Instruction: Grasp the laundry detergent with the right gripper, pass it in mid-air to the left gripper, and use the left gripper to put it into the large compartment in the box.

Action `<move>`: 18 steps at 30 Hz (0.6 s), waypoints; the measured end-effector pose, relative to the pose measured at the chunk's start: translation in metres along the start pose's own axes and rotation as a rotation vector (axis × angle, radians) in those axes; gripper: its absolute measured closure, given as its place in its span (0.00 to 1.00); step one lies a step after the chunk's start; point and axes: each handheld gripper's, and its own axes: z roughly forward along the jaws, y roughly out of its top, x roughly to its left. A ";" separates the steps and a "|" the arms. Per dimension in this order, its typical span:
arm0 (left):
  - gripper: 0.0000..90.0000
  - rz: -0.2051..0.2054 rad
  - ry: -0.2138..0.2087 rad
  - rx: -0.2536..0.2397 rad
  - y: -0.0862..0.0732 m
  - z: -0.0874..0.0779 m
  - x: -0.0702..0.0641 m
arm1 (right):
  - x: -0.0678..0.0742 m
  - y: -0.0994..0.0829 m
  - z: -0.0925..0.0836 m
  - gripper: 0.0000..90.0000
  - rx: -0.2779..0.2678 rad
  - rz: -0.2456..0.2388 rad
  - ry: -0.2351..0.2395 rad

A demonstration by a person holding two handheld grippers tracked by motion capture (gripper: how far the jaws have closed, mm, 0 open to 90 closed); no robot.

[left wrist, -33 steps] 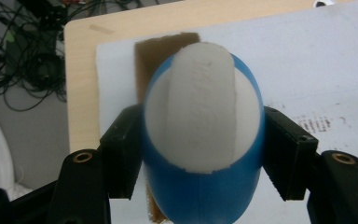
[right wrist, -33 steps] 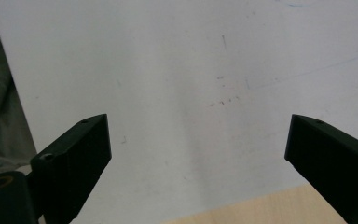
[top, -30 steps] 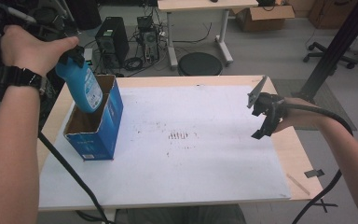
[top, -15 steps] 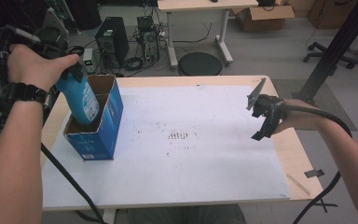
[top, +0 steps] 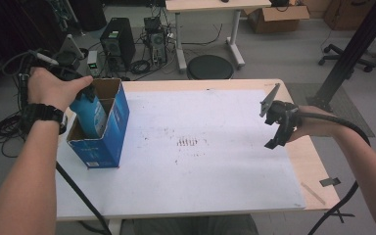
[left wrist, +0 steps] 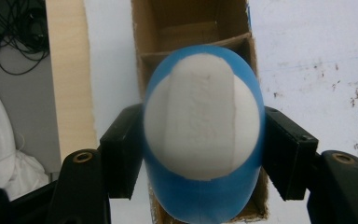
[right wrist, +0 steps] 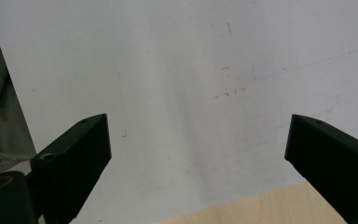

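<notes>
The left claw (left wrist: 200, 154) was seen clamped on a blue bottle (left wrist: 204, 135), one black jaw pressed against each side of it. In the left gripper view the bottle's blue body and large white label patch were shown end-on, directly over the open top of a cardboard box (left wrist: 151, 28), and a cardboard divider could be made out inside that box. From the high view a different fact was supplied: the bottle (top: 92, 115) was already partly sunk into the nearer compartment of the blue-sided box (top: 112, 132), tilted, with the left hand (top: 54, 88) wrapped over the claw above it. The box was shown standing upright near the left edge of the table (top: 215, 196).

The right claw (right wrist: 200, 154) was held wide apart with nothing between its jaws; in the right gripper view the white table surface (right wrist: 177, 70) and a strip of its wooden edge were seen beyond them. In the high view that claw (top: 276, 125) was placed at the table's right edge, well apart from the box, a black cable (top: 345, 132) trailing along the forearm.
</notes>
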 end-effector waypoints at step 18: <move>0.42 -0.016 -0.016 0.058 -0.014 0.050 -0.004 | 0.001 0.002 0.005 0.08 0.004 -0.004 0.013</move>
